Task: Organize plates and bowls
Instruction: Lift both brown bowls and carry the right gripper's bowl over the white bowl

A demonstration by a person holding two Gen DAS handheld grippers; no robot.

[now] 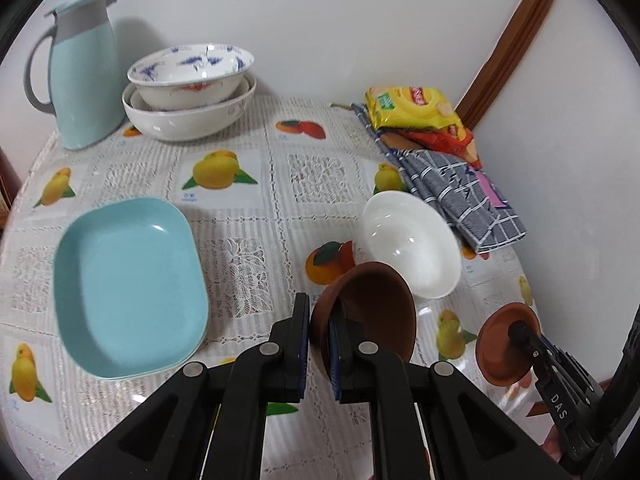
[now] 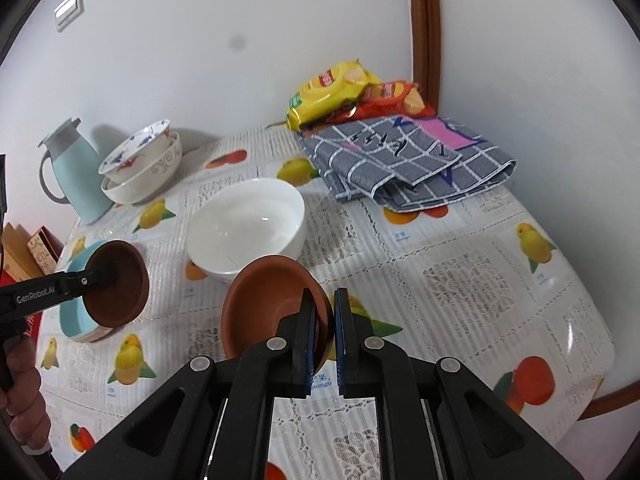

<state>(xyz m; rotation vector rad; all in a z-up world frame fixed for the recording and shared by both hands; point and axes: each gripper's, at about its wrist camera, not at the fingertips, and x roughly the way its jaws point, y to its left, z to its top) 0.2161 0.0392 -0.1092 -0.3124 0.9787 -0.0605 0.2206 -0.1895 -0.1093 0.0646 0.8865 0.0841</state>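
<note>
Brown bowls (image 1: 368,308) (image 2: 276,300): each tool, left (image 1: 320,332) and right (image 2: 324,328), clamped on one rim (both tilted, off table)

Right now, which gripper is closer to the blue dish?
Left. The left gripper, holding a brown bowl, hangs just beside the blue dish; the right gripper is beyond it, farther away.

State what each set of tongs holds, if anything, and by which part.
The left tongs clamp the dark brown bowl by its rim. The right tongs clamp the lighter brown bowl by its rim.
</note>
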